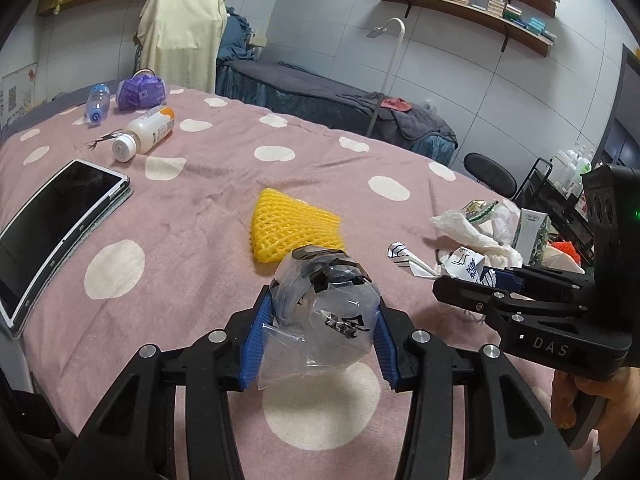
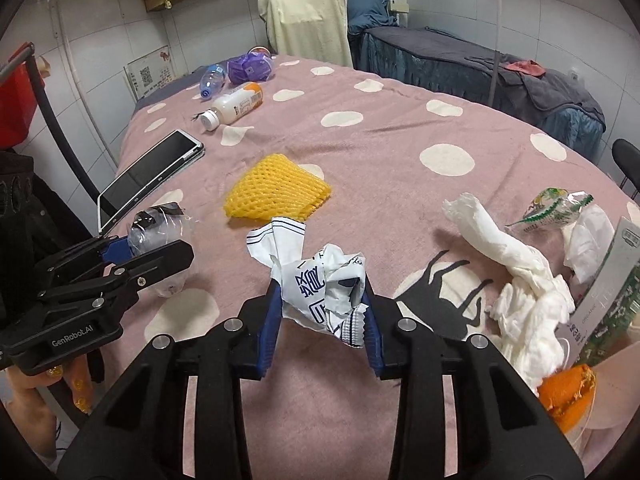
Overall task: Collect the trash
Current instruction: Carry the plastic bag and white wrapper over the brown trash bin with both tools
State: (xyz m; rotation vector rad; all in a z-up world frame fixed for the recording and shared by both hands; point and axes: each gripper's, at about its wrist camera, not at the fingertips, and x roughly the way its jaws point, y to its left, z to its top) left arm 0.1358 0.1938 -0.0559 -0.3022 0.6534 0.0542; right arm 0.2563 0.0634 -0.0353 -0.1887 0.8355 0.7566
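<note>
Pink spotted bedspread (image 1: 192,216); clear wrapper (image 1: 324,320) stands lengthwise between jaws.

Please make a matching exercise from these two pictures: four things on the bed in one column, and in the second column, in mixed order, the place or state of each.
Things
1. clear plastic bag
2. crumpled white wrapper
3. yellow foam net
4. white bottle

Place or state
A. lying on its side near the purple bag
B. held in the right gripper
C. lying free on the pink blanket, between the tablet and the tissue pile
D. held in the left gripper

Pairs: 1-D, 2-B, 3-C, 4-A
</note>
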